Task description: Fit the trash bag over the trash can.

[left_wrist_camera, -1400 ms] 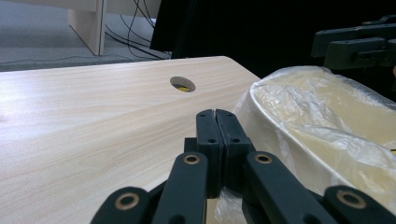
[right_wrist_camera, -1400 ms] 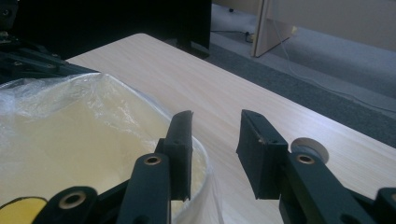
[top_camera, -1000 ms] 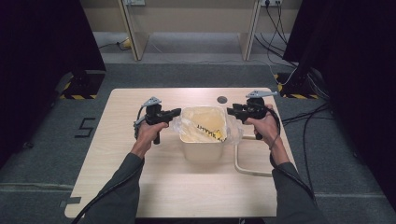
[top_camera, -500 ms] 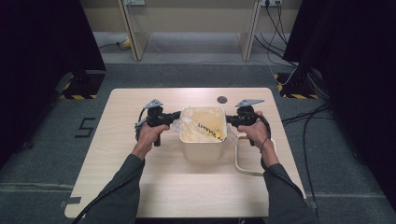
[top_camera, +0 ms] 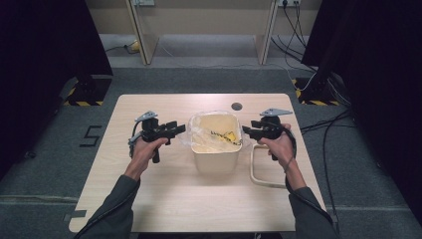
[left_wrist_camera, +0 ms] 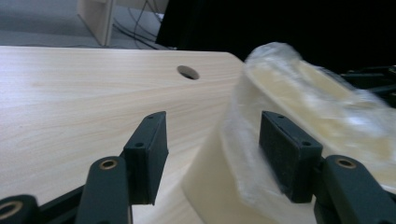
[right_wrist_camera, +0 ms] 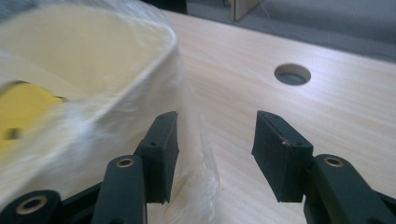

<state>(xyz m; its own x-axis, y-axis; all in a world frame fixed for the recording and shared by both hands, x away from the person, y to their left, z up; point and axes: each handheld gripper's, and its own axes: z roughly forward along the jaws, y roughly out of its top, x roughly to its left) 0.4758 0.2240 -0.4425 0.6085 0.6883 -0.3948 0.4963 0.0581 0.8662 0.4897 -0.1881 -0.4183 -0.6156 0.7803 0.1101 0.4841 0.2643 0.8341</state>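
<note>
One cream bin [top_camera: 215, 149] stands mid-table, lined with a clear plastic bag [top_camera: 214, 130] that drapes over its rim, yellow print showing inside. Bare table [top_camera: 174, 204] lies open toward six o'clock. Two grippers: the left gripper [top_camera: 178, 129] at nine o'clock and the right gripper [top_camera: 245, 131] at three, jaws just opened, apart, gripping nothing.

Left claw [top_camera: 180, 128] and right claw [top_camera: 247, 131] level, facing inward, jaws just opened, nothing gripped.
</note>
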